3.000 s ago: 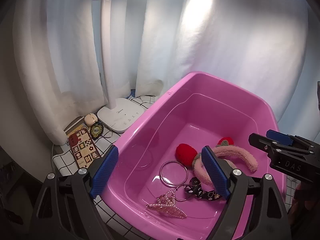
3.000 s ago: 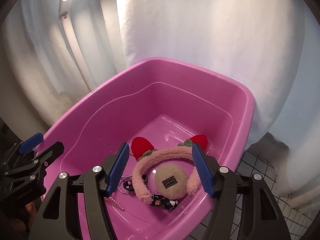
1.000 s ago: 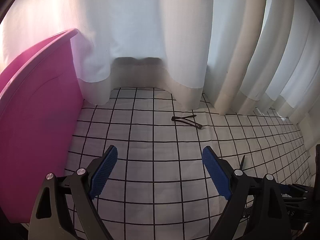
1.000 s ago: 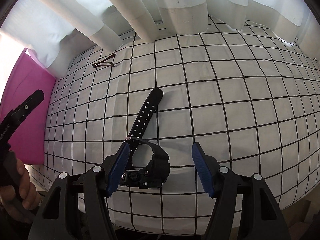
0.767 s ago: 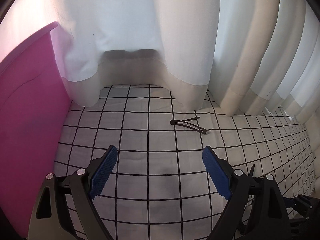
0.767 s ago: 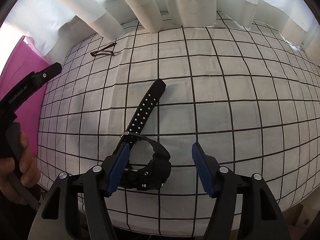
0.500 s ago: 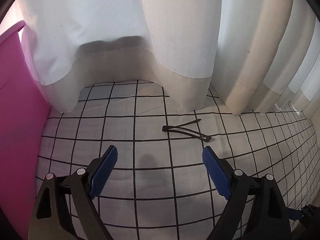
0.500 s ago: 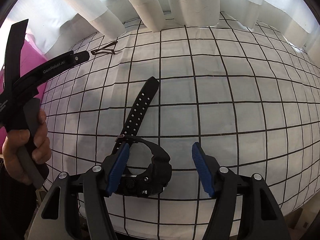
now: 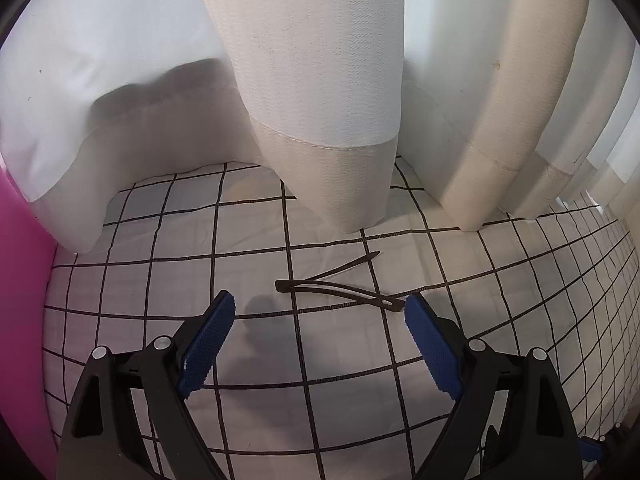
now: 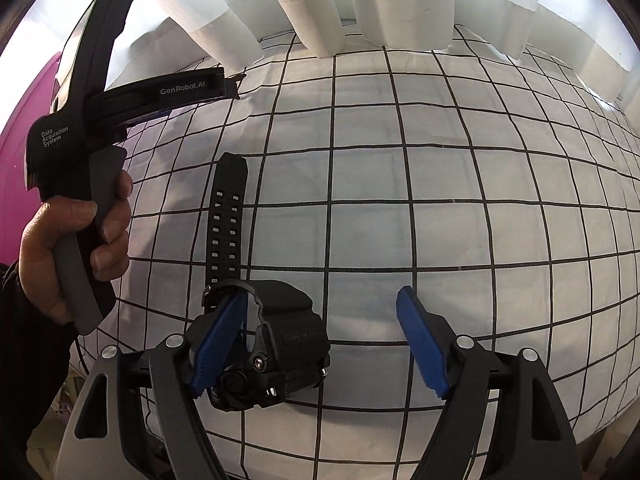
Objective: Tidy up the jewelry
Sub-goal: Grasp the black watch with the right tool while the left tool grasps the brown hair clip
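Note:
A thin dark hair clip (image 9: pixel 340 286) lies on the checked cloth just ahead of my left gripper (image 9: pixel 318 334), which is open and empty with its fingertips either side of the clip's near end. A black wristwatch (image 10: pixel 260 340) with its strap stretched away lies on the cloth at my right gripper (image 10: pixel 320 334), which is open; the watch body sits by the left finger. The left gripper's body (image 10: pixel 120 92), held in a hand, shows in the right wrist view at upper left, its tip near the clip.
The pink tub (image 9: pixel 20 320) stands at the left edge of the cloth and shows in the right wrist view (image 10: pixel 24 128) too. White curtains (image 9: pixel 320 100) hang along the back onto the checked tablecloth (image 10: pixel 440 184). The table's front edge drops off below my right gripper.
Both grippers left the pink tub and swung right. My left gripper has closed in on the hair clip. My right gripper has come lower over the watch.

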The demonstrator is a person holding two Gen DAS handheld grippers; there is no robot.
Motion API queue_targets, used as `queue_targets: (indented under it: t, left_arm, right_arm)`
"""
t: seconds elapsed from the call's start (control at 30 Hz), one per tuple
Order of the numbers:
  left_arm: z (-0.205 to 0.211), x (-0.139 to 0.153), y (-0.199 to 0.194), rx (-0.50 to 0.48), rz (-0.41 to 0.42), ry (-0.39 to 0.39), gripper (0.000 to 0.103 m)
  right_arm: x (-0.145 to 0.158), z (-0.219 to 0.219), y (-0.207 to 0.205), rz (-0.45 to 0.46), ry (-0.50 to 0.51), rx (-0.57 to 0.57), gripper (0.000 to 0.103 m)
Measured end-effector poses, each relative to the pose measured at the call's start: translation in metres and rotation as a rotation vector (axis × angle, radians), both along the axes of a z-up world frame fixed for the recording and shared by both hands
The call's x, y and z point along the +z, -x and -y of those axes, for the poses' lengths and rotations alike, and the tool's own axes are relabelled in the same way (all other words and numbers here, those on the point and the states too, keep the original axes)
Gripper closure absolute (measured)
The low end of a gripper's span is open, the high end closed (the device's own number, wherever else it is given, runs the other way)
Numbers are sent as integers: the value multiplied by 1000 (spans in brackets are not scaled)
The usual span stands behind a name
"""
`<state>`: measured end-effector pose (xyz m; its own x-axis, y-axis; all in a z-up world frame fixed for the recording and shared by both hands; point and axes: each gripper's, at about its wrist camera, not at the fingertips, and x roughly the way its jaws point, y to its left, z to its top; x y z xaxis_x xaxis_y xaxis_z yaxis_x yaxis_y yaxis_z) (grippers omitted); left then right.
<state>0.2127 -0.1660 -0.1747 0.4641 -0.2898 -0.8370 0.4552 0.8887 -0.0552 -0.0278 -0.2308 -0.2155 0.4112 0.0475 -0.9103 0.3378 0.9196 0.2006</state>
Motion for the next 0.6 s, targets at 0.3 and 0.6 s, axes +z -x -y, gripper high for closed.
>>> queue_targets:
  t: [0.3, 0.6]
  left_arm:
    - [19, -9, -19, 27, 21, -28, 13]
    - [23, -12, -28, 54, 44, -26, 8]
  right_arm:
    - [1, -2, 5, 8, 12, 6, 28]
    - [-2, -16, 4, -15, 115, 58, 28]
